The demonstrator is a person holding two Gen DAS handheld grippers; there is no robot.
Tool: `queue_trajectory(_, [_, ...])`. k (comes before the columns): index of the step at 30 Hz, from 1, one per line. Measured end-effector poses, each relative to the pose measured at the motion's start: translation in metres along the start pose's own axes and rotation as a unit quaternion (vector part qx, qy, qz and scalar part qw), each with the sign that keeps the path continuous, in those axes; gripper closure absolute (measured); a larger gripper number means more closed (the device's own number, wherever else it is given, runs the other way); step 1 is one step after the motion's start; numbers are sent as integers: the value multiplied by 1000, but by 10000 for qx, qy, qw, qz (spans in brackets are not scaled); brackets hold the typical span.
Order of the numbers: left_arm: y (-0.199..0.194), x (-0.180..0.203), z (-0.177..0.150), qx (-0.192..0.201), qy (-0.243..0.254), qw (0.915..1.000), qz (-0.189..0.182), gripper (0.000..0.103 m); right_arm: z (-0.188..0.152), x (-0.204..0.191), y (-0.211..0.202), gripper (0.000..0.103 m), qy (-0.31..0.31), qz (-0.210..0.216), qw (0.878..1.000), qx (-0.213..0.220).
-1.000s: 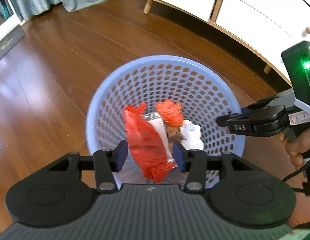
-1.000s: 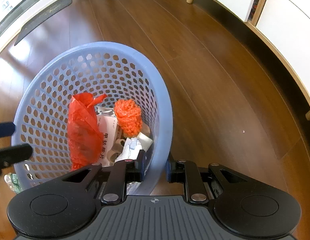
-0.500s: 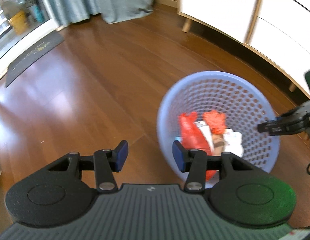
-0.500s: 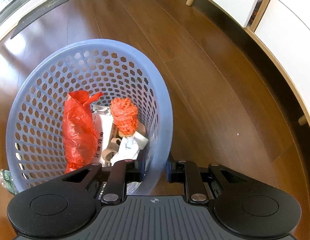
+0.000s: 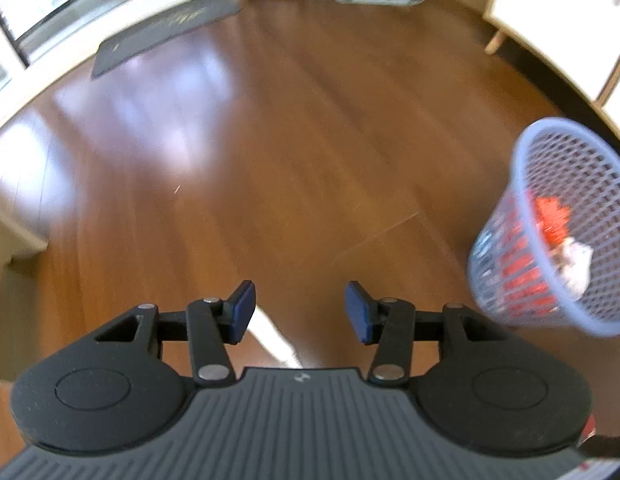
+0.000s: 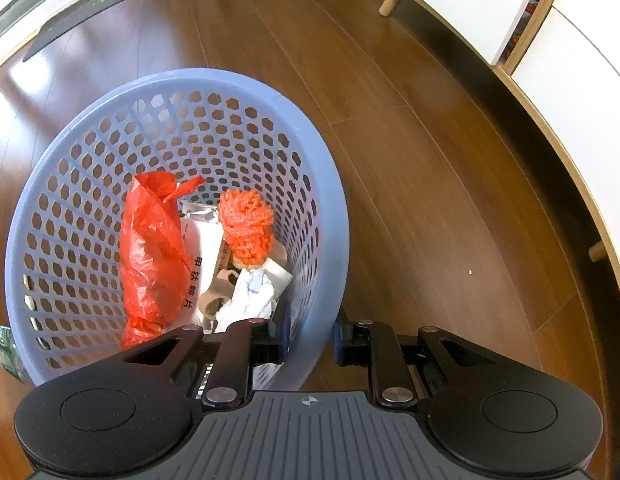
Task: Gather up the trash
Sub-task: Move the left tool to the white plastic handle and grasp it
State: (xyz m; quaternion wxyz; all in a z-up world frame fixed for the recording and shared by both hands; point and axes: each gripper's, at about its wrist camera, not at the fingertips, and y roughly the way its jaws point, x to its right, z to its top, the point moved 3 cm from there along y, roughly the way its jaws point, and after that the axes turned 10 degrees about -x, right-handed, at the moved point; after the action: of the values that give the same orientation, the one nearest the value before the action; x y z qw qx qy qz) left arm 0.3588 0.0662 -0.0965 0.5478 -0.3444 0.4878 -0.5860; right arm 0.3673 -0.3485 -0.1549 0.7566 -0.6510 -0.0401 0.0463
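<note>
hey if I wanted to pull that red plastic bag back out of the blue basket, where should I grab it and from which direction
Probably grip the red plastic bag at its twisted, bunched top end, coming straight down through the open mouth of the blue basket. The bag stands roughly upright against the perforated wall, so that gathered top is the part nearest the opening and narrow enough for the jaws; the walls block any sideways approach.

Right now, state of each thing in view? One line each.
left gripper: jaws open, holding nothing, over bare floor
right gripper: jaws shut on the basket wall
blue basket: upright, held at its near rim, partly filled
red plastic bag: crumpled, inside the basket
orange mesh ball: inside the basket, on top of papers
white crumpled paper: inside the basket
</note>
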Motion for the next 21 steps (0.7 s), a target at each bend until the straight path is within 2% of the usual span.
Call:
queue_trajectory(3, [15,-20,-13,-198,-135,9997,49,59,-1,0,0,86,-36,-6,10000,-4])
queue_trajectory(9, [53,-43,-34,-563,-294,9979,-117,58,1,-2,0,85,-111,-36,9999,-28])
queue_trajectory(13, [84,-44,-50,-708,-495,9958,-288,58,2,-2,0,85,-154,-50,9999,-40])
queue_trajectory(17, [122,-39,-70,-1056,-1042,9870,-614,59,1,-3,0,85,-203,-57,9998,-58])
queue_trajectory(21, [148,-28,-79,-1210,-1100,9853,-504,60,0,-3,0,85,-215,-48,9997,-39])
